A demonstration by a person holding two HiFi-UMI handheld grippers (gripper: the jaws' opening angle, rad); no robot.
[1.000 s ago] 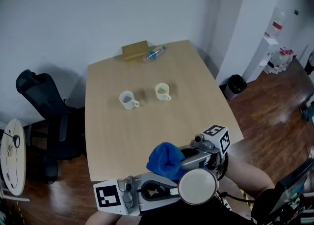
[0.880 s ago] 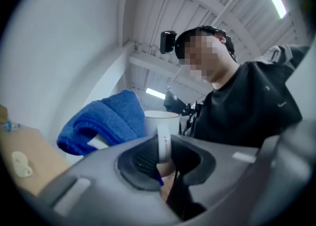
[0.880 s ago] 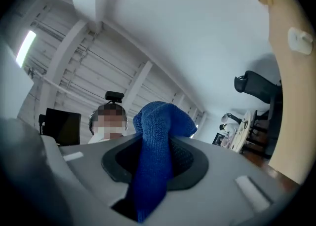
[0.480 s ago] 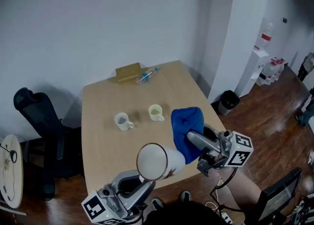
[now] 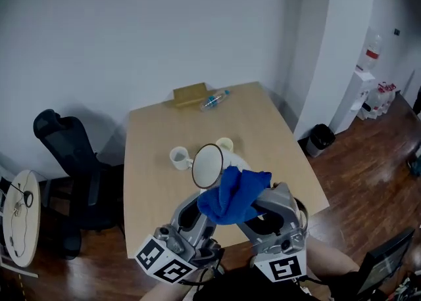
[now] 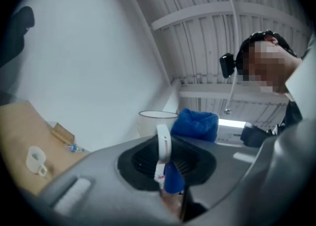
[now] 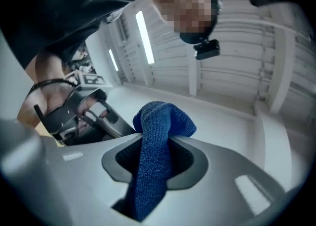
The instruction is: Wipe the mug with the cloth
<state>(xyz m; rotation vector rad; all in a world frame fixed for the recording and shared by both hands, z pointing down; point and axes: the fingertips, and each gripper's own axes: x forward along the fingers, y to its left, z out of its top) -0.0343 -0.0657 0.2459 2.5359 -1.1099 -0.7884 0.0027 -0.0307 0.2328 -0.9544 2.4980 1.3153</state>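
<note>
Mug (image 5: 208,165) off table, raised before person, mouth toward head camera. Thin handle pinched in left gripper (image 6: 164,147), jaws nearly together on it. Cloth (image 5: 233,196), blue, at 4 o'clock from mug, seems to touch outer wall. Cloth bunched in right gripper (image 7: 155,157), jaws partly apart, clamped on fabric.

Advice: hold handle pinch firm, mug may swing. Press cloth on wall, rotate mug against it, then rim and inside.

Small mug (image 5: 179,157) at 10 o'clock, second mug (image 5: 225,143) at 1 o'clock, both on table (image 5: 148,188): not involved.
</note>
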